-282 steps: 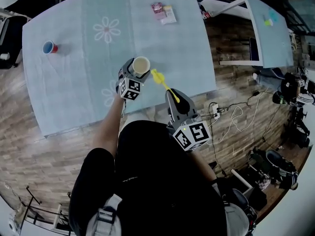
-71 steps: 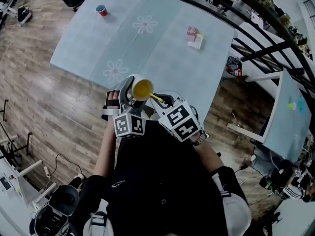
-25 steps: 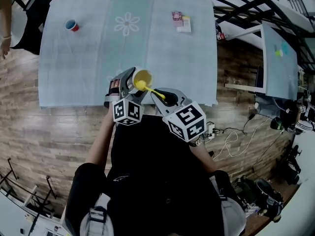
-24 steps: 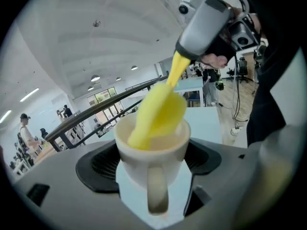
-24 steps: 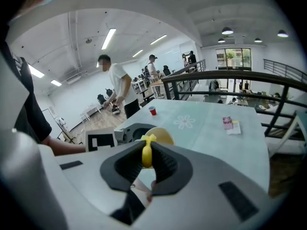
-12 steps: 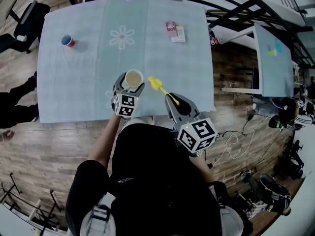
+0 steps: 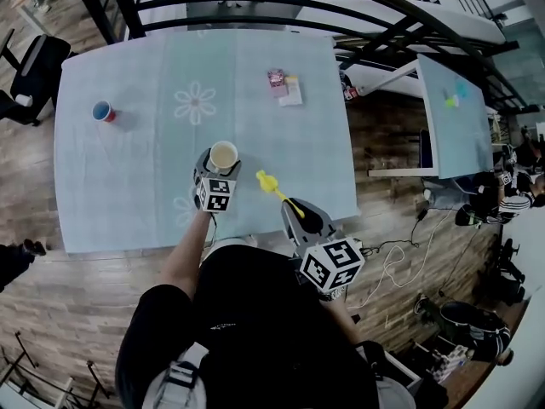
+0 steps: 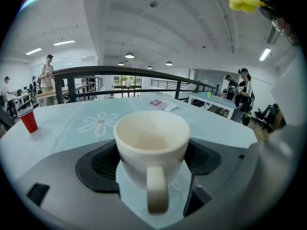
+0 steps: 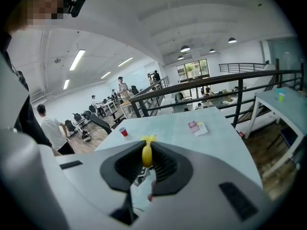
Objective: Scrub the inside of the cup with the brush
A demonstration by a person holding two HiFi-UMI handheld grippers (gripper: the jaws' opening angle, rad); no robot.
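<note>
Cup [image 7: 224, 155]: cream white, upright, nothing inside, handle facing left gripper's camera. Sits mid frame in head view, over lower part of light blue surface [image 7: 145, 160]; cannot tell if it touches surface. Left gripper [image 7: 219, 167] squeezes cup by its sides, forearm reaching up frame. Right gripper [image 7: 299, 214], lower right of cup, clamped on thin handle of yellow brush [image 7: 272, 186]. Brush head points upper left, near cup, not touching. Small red cup [image 7: 103, 111] at upper left, inside looks blue.

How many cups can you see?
2. The white cup sits between the left gripper's jaws, and a small red cup stands on the table far to the left. No others show.
</note>
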